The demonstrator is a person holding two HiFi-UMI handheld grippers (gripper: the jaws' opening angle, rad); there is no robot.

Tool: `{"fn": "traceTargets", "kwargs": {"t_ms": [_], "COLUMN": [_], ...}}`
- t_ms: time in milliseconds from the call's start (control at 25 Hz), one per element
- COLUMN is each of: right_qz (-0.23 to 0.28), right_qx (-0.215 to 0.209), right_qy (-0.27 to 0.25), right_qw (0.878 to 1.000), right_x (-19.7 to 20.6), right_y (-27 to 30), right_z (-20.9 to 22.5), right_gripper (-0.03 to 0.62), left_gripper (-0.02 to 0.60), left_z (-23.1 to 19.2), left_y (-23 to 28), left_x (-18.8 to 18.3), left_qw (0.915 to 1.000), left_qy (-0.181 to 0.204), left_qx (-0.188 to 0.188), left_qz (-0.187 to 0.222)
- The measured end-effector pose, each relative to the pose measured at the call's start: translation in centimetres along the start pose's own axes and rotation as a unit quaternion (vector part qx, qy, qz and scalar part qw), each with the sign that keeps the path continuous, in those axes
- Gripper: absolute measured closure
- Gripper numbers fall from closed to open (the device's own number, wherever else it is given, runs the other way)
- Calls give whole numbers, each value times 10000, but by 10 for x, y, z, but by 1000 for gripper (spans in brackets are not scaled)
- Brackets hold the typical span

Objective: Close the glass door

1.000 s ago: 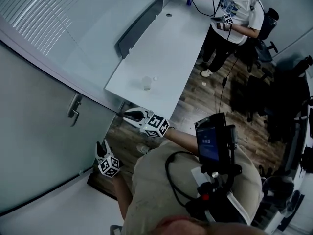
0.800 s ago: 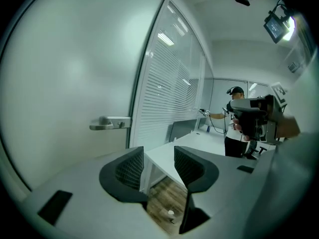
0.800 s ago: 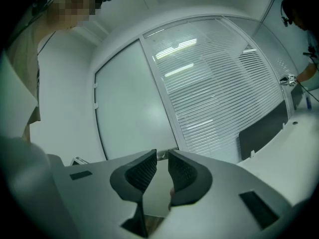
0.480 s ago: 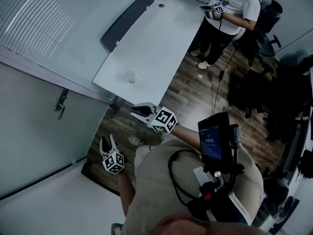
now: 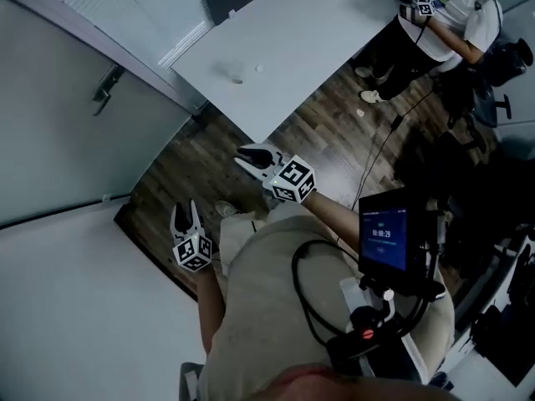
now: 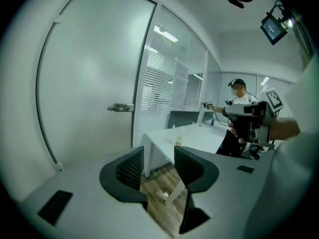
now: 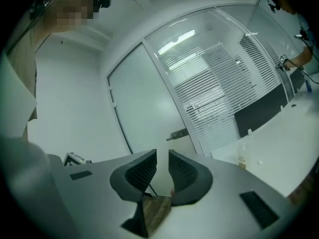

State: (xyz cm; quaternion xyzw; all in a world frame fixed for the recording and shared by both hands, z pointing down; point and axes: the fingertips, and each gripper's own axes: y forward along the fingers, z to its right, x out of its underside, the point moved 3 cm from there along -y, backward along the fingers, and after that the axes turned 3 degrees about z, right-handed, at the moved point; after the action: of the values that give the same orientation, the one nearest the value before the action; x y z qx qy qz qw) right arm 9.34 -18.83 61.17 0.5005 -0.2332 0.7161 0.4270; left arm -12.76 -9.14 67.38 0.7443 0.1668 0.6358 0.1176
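While you stand on the wooden floor (image 5: 180, 165) beside the white counter (image 5: 301, 40), both tools hang in the air ahead of you and touch nothing. Your left tool (image 5: 185, 214) sits low at your left side, marker cube toward you. Its jaws stand apart with nothing between them, and in the left gripper view only floor and a counter leg show through the gap. Your right tool (image 5: 247, 155) is held further out, over the floor near the counter's corner. Its jaws are apart too, by a narrower gap, and grip nothing. The glass door (image 5: 58, 132) is the frosted panel at the upper left of the head view, well apart from both tools. Its metal lever handle (image 5: 103, 91) sits at the edge next to the white frame, and beyond that frame runs a glass partition with slatted blinds (image 6: 167, 83). Both gripper views face the door, and in the right gripper view the handle shows just above the jaw gap, far behind it. You cannot tell from these views whether the door is latched. A small clear bottle (image 5: 236, 78) stands on the counter with a small white piece (image 5: 257, 68) near it. A second person (image 5: 435, 11) stands at the counter's far end, and a lit screen (image 5: 384, 239) hangs at your chest.
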Motion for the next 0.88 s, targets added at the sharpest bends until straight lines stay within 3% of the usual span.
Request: {"fn": "traceTargets", "kwargs": {"t_ms": [360,880], "right_qz": [160,203], "right_qx": [-402,-299], "right_qy": [-374,-72], "right_qw": [9984,9993], "right_x": [-8,30], "right_y": [22,5], "right_z": [-75,-203], "right_gripper": [526,526], "left_gripper": [393,393], "left_z": [-53,-98], "left_y": [-77,-180], "left_x": [18,44], "left_qw": [9971,9980], "left_qy": [-437,-370], "left_qx": [-521,-187], "left_qz": [337,484]}}
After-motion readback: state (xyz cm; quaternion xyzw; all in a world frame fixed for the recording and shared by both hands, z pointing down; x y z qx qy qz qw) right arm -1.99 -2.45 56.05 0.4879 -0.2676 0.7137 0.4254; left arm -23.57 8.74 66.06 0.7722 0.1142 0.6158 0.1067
